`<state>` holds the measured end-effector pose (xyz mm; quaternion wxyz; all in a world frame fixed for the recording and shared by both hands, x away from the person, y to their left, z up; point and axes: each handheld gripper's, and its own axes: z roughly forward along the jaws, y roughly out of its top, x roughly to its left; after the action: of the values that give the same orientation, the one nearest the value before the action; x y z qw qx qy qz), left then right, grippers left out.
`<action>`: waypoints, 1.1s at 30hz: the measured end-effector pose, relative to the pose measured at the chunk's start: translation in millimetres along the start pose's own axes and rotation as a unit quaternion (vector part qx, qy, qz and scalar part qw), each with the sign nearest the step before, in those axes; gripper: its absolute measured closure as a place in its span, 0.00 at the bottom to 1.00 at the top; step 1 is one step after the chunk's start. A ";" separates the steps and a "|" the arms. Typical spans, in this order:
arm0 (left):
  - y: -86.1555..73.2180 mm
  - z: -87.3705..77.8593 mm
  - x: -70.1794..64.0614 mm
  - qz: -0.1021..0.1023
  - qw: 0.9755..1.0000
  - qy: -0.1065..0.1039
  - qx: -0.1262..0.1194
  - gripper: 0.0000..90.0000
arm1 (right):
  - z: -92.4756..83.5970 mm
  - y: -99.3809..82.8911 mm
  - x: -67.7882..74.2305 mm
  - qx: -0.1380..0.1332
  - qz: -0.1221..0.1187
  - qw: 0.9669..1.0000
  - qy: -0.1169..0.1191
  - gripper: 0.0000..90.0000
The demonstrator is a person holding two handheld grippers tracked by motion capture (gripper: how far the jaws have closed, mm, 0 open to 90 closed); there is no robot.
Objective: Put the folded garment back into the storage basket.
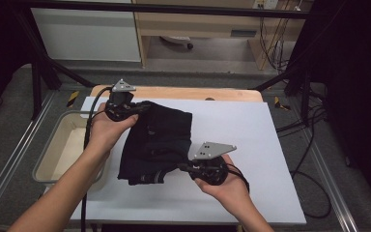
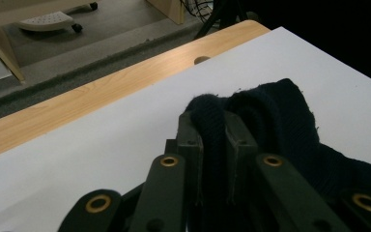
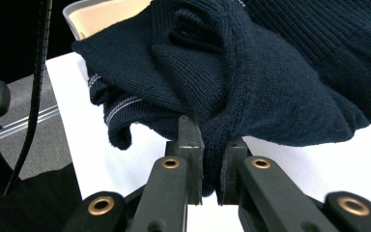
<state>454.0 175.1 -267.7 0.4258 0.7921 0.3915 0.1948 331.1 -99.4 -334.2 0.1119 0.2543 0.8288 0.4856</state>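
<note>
Garment: a dark navy knitted garment (image 1: 157, 140), folded, lies near the middle of the white sheet (image 1: 251, 145), held at two places; thin pale stripes show along one cuff-like edge in the right gripper view (image 3: 121, 107).
Left gripper: the left gripper (image 1: 135, 107), in the person's left hand (image 1: 107, 128), sits at the garment's far left corner. In the left gripper view its jaws are clamped on a thick ribbed fold of the knit (image 2: 212, 130), which bulges up between them.
Right gripper: the right gripper (image 1: 182, 166), cradled in the right hand (image 1: 222, 186), meets the garment's near right edge. In the right gripper view its jaws pinch a hanging fold of the fabric (image 3: 211, 154), the cloth pressed thin between the pads.
Lift: in the right gripper view the pinched edge hangs clear of the sheet, white surface showing beneath it.
Work surface: the white sheet covers a wooden table (image 1: 183, 93), whose bare strip shows along the far edge.
Surroundings: a pale tray (image 1: 60, 145) stands just left of the sheet, beside the left forearm; black cables (image 1: 309, 159) trail on the grey floor at right.
</note>
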 end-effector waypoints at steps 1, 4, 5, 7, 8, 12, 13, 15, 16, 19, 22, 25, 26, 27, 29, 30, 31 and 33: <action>0.4 -1.5 1.0 0.000 1.000 0.001 0.000 0.88 | 0.3 1.9 0.3 0.000 -0.001 1.000 0.000 0.94; 2.1 -5.8 3.4 -0.002 1.000 0.002 -0.005 0.88 | 1.3 6.8 0.7 -0.003 -0.002 1.000 0.001 0.94; 2.5 -7.3 4.4 -0.003 1.000 0.002 -0.006 0.88 | 1.7 8.2 0.8 -0.003 -0.001 1.000 0.002 0.94; 3.0 -9.4 6.2 -0.006 1.000 0.002 -0.008 0.88 | 2.2 10.8 0.6 -0.004 -0.001 1.000 0.003 0.94; 3.3 -10.5 7.4 -0.006 1.000 0.002 -0.006 0.88 | 2.6 11.9 0.6 -0.004 -0.001 1.000 0.004 0.94; 4.2 -14.7 10.6 -0.006 1.000 0.005 -0.007 0.88 | 4.0 16.5 0.9 -0.005 -0.004 1.000 0.007 0.94; 4.6 -16.3 11.2 -0.007 1.000 0.005 -0.009 0.88 | 4.2 17.5 1.0 -0.006 -0.004 1.000 0.007 0.94; 5.7 -19.3 13.4 -0.009 1.000 0.005 -0.011 0.88 | 4.2 20.7 0.9 -0.011 -0.002 1.000 0.008 0.94; 6.6 -20.4 14.6 -0.009 1.000 0.006 -0.010 0.88 | 4.1 21.8 0.7 -0.013 0.000 1.000 0.009 0.94; 9.6 -23.9 18.1 -0.010 1.000 0.009 -0.012 0.88 | 5.2 26.1 -0.3 -0.016 -0.002 1.000 0.012 0.94; 9.5 -26.4 20.0 -0.012 1.000 0.011 -0.018 0.88 | 8.0 28.1 -0.7 -0.018 -0.004 1.000 0.011 0.94; 6.9 -30.1 20.7 -0.016 1.000 0.012 -0.021 0.88 | 12.2 29.7 1.1 -0.018 -0.005 1.000 0.011 0.94; 6.2 -31.2 21.3 -0.015 1.000 0.012 -0.019 0.88 | 13.9 30.4 2.2 -0.018 -0.004 1.000 0.012 0.94; 5.7 -32.3 22.1 -0.014 1.000 0.014 -0.017 0.88 | 15.5 31.2 3.4 -0.017 -0.005 1.000 0.013 0.94; 4.9 -35.0 25.1 -0.013 1.000 0.015 -0.015 0.88 | 19.0 33.3 5.8 -0.014 -0.009 1.000 0.017 0.94; 4.3 -36.2 27.1 -0.014 1.000 0.016 -0.015 0.88 | 20.7 34.4 6.5 -0.013 -0.011 1.000 0.018 0.94; 3.6 -37.3 29.2 -0.015 1.000 0.016 -0.016 0.88 | 22.4 35.6 6.9 -0.013 -0.012 1.000 0.019 0.94; 1.0 -38.5 33.9 -0.020 0.999 0.018 -0.017 0.88 | 25.6 37.9 7.1 -0.013 -0.011 1.000 0.022 0.94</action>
<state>450.7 221.5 -246.1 0.4357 0.7731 0.4117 0.2074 348.1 -61.4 -314.0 0.1027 0.2330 0.8274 0.5006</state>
